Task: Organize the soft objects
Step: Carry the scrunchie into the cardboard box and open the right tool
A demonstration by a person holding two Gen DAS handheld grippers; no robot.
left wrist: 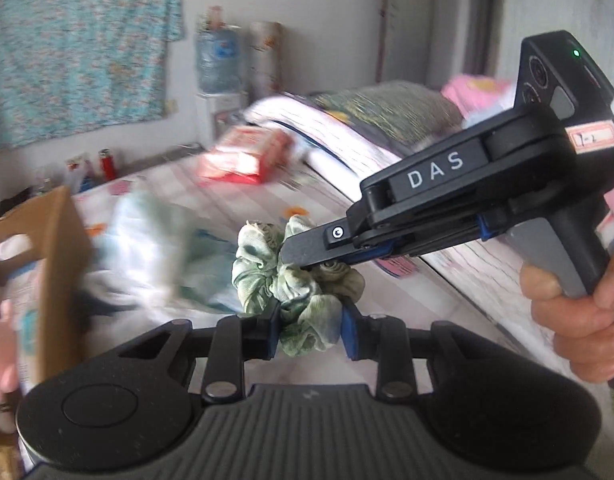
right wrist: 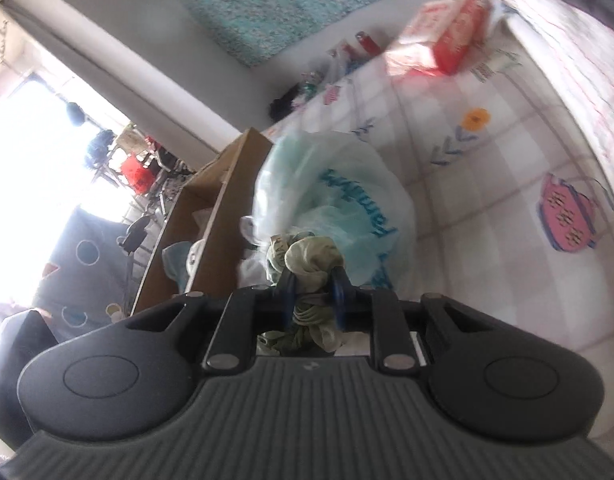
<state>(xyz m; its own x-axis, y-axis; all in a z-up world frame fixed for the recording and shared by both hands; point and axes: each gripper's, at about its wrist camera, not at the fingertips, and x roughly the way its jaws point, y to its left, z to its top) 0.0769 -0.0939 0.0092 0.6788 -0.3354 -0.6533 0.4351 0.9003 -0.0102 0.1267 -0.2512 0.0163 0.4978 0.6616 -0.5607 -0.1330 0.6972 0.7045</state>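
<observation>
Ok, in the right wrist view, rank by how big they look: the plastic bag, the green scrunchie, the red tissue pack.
1. plastic bag, clearly largest.
2 and 3. green scrunchie and red tissue pack look alike; the scrunchie is much nearer the camera, so unranked.

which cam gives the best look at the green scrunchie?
Left wrist view. The green scrunchie shows nearly whole there, pinched between the left gripper and the right gripper, above the bed sheet. The right wrist view shows only bunched folds, partly hidden by that gripper's own fingers.
</observation>
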